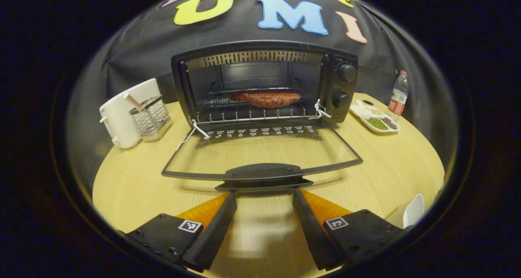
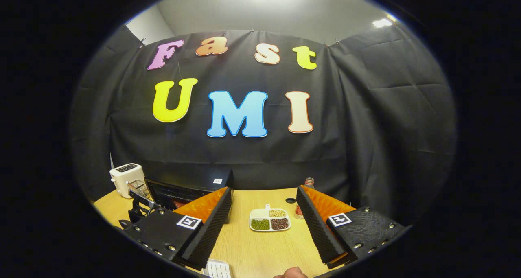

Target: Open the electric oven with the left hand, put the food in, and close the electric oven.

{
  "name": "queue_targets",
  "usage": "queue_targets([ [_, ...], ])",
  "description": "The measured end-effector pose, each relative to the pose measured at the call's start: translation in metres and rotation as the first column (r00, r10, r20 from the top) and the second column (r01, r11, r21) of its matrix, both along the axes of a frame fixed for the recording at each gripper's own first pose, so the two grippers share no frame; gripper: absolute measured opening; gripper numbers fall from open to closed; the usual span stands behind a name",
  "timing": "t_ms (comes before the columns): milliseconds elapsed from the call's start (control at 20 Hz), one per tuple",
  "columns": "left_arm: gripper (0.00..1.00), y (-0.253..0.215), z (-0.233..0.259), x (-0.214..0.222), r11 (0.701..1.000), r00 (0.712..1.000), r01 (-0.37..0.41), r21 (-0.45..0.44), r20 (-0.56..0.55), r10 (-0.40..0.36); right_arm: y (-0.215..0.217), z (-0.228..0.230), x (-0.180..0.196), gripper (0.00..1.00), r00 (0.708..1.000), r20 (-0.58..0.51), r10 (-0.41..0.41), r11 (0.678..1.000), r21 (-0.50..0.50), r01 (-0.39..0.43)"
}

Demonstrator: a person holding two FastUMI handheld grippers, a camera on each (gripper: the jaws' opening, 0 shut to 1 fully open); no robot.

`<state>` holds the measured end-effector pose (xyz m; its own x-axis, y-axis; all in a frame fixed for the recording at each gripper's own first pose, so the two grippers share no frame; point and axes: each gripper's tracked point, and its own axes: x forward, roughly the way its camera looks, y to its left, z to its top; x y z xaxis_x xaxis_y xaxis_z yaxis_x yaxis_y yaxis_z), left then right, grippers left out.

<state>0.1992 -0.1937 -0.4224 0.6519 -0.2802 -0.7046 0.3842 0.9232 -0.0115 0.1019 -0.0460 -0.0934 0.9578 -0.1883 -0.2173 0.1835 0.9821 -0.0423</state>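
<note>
Left gripper view, far left of the frame: a white toaster (image 1: 122,115) stands on the wooden surface (image 1: 134,180), with a wire rack (image 1: 149,115) touching its right side. On to the centre: the electric oven (image 1: 264,82) sits wide open, its glass door (image 1: 260,152) folded down flat toward the camera. The food, a reddish steak (image 1: 266,98), already lies on the oven rack, centre frame. Below, the left claw (image 1: 264,198) is spread open and grips nothing, its fingertips just short of the door handle (image 1: 263,173).

So closing looks like the step left. The door is a stiff hinged panel of glass and metal, likely light enough to swing but fragile if slammed; the handle bar at mid-edge is the place to take it, lifting from beneath. White cords (image 1: 195,129) tied at the hinges could snag.

Right of the oven: a divided dish of beans (image 1: 376,119) and a bottle (image 1: 399,94).

In the right gripper view, the right claw (image 2: 264,221) hangs open and empty, well above the surface, with the dish between its fingers farther off. The oven at lower left is half hidden behind the claw, and a fingertip at the bottom edge is cut off.
</note>
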Motion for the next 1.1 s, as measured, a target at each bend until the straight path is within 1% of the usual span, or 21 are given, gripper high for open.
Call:
queue_targets([
  [50,0.95,0.001,0.005,-0.001,1.000,1.000,0.002,-0.003,0.007,-0.002,-0.001,0.001,0.000,0.98,1.000,0.004,0.002,1.000,-0.001,-0.002],
  [100,0.99,0.000,0.012,0.000,1.000,1.000,0.006,-0.009,0.021,-0.006,-0.001,0.003,0.000,0.98,1.000,0.007,0.004,1.000,-0.001,-0.004],
  [150,0.99,0.001,0.020,0.000,1.000,0.999,0.005,-0.019,0.039,-0.004,0.002,0.003,-0.001,0.97,1.000,0.009,0.009,1.000,0.004,-0.009],
  [200,0.94,0.001,0.029,0.002,1.000,0.999,0.004,-0.027,0.053,-0.002,0.004,0.004,-0.002,0.98,1.000,0.011,0.015,1.000,0.008,-0.015],
  [250,0.99,0.001,0.039,0.005,0.999,0.998,0.003,-0.035,0.068,0.000,0.004,0.005,0.000,0.98,1.000,0.015,0.019,1.000,0.008,-0.019],
  [300,0.95,0.000,0.049,0.007,0.999,0.997,0.006,-0.041,0.082,-0.002,0.004,0.005,0.000,0.98,1.000,0.019,0.022,1.000,0.005,-0.022],
  [350,0.99,0.000,0.055,0.010,0.999,0.996,0.012,-0.043,0.092,-0.008,0.005,0.005,0.000,0.98,0.999,0.023,0.024,1.000,0.003,-0.024],
  [400,0.99,-0.001,0.061,0.013,0.999,0.994,0.020,-0.044,0.109,-0.016,0.006,0.005,-0.002,0.97,0.999,0.025,0.026,1.000,0.002,-0.026],
  [450,0.94,-0.003,0.068,0.015,0.999,0.991,0.032,-0.039,0.128,-0.027,0.007,0.004,-0.003,0.98,0.999,0.024,0.028,1.000,0.003,-0.028],
  [500,0.94,-0.003,0.075,0.019,0.999,0.988,0.044,-0.031,0.150,-0.039,0.008,0.003,-0.004,0.98,0.999,0.022,0.030,1.000,0.007,-0.030],
  [650,0.94,-0.007,0.098,0.036,0.998,0.975,0.060,-0.019,0.214,-0.055,0.008,0.001,-0.005,0.98,0.999,0.018,0.026,1.000,0.010,-0.026],
  [700,0.99,-0.010,0.106,0.043,0.998,0.971,0.062,-0.022,0.233,-0.055,0.006,0.000,-0.005,0.98,1.000,0.017,0.022,1.000,0.011,-0.022],
  [750,0.94,-0.012,0.114,0.053,0.998,0.965,0.063,-0.027,0.255,-0.054,0.005,-0.001,-0.006,0.98,1.000,0.014,0.017,1.000,0.013,-0.017],
  [800,0.94,-0.015,0.123,0.063,0.997,0.957,0.067,-0.032,0.284,-0.056,0.003,-0.002,-0.005,0.98,1.000,0.014,0.011,1.000,0.015,-0.011],
  [850,0.99,-0.021,0.132,0.076,0.996,0.950,0.078,-0.041,0.307,-0.062,0.000,-0.002,-0.005,0.98,1.000,0.016,0.002,1.000,0.017,-0.003],
  [900,0.94,-0.026,0.138,0.085,0.995,0.945,0.085,-0.049,0.320,-0.065,-0.003,-0.003,-0.006,0.98,1.000,0.014,-0.007,1.000,0.018,0.007],
  [950,0.99,-0.030,0.143,0.097,0.995,0.940,0.088,-0.056,0.336,-0.064,-0.004,-0.004,-0.006,0.97,1.000,0.010,-0.014,1.000,0.020,0.014],
  [1000,0.99,-0.034,0.151,0.107,0.994,0.932,0.091,-0.065,0.358,-0.062,-0.005,-0.005,-0.006,0.98,1.000,0.005,-0.019,1.000,0.021,0.019],
  [1050,0.94,-0.038,0.159,0.114,0.993,0.924,0.095,-0.075,0.379,-0.059,-0.006,-0.005,-0.005,0.97,1.000,0.005,-0.022,1.000,0.021,0.022],
  [1100,0.94,-0.042,0.166,0.117,0.991,0.917,0.100,-0.086,0.396,-0.058,-0.005,-0.003,-0.004,0.97,1.000,0.007,-0.024,1.000,0.018,0.024],
])
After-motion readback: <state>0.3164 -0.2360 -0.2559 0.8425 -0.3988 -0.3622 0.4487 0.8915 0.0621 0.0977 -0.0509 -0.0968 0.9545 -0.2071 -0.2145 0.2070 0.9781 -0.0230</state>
